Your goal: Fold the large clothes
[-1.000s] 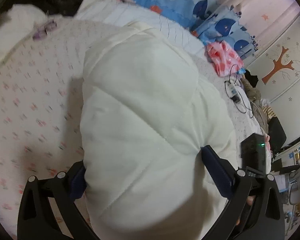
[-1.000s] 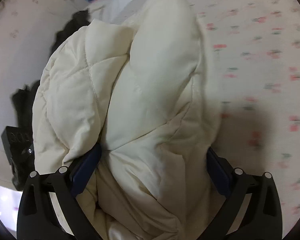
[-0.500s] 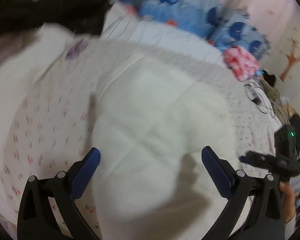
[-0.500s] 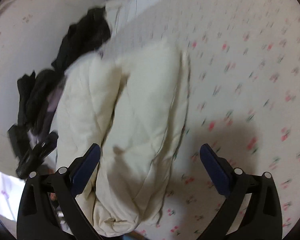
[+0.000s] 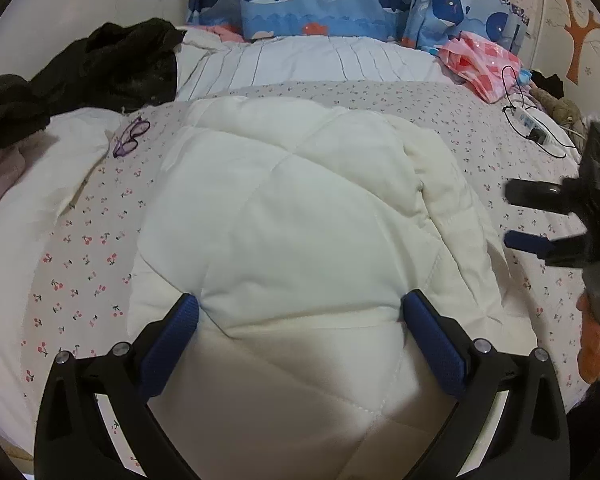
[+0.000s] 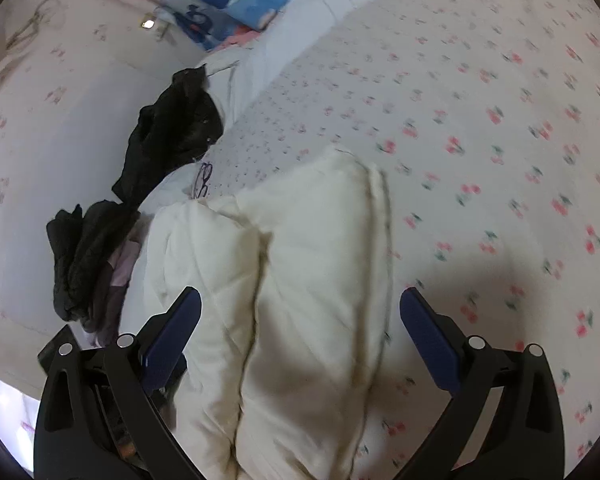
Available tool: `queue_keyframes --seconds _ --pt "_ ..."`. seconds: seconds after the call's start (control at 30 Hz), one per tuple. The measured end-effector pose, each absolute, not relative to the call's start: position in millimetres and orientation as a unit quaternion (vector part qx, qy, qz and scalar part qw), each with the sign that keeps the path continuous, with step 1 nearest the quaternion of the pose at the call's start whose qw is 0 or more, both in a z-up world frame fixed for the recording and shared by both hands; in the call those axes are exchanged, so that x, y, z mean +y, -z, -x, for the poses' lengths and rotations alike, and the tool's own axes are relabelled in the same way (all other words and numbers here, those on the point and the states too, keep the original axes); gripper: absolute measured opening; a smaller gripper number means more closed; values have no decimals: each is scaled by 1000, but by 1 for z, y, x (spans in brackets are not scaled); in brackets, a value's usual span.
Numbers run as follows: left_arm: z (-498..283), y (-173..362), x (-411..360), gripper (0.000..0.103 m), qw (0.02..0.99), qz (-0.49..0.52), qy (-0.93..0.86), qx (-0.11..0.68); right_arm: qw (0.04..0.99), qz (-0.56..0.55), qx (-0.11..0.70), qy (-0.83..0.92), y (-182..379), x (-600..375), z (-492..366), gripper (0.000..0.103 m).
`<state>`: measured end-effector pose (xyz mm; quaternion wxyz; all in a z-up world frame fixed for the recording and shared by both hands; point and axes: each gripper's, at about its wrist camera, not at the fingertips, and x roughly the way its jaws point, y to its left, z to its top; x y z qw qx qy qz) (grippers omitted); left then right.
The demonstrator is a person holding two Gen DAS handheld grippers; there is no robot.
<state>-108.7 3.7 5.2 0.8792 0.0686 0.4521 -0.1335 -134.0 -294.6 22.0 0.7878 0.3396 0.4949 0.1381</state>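
A bed [image 5: 80, 248] with a cherry-print sheet fills both views. The folded cream quilted coat [image 5: 300, 240] lies on it directly ahead of the left tool [image 5: 300, 312], whose jaws stand wide. The right tool [image 6: 300, 304] is also spread wide, holding nothing. Whale-print pillows [image 5: 300, 0] lie beyond, black clothes [image 5: 112, 64] left.

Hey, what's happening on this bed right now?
A person is folding a cream quilted jacket on a cherry-print bed sheet. The left hand-held gripper is open, straddling the folded bundle. The right hand-held gripper is open above it too. Neither pinches the fabric.
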Motion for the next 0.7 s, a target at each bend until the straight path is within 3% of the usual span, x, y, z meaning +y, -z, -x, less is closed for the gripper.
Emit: queue_keyframes --seconds 0.27,0.37,0.7 --pt "119 -11 3 98 878 -66 138 453 832 -269 468 -127 -35 -272 113 96" --pt "121 -10 2 98 881 -69 136 448 826 -217 512 -97 -17 -260 100 96" --pt "125 -8 3 98 888 -68 133 436 808 -220 537 -101 -2 -259 97 96"
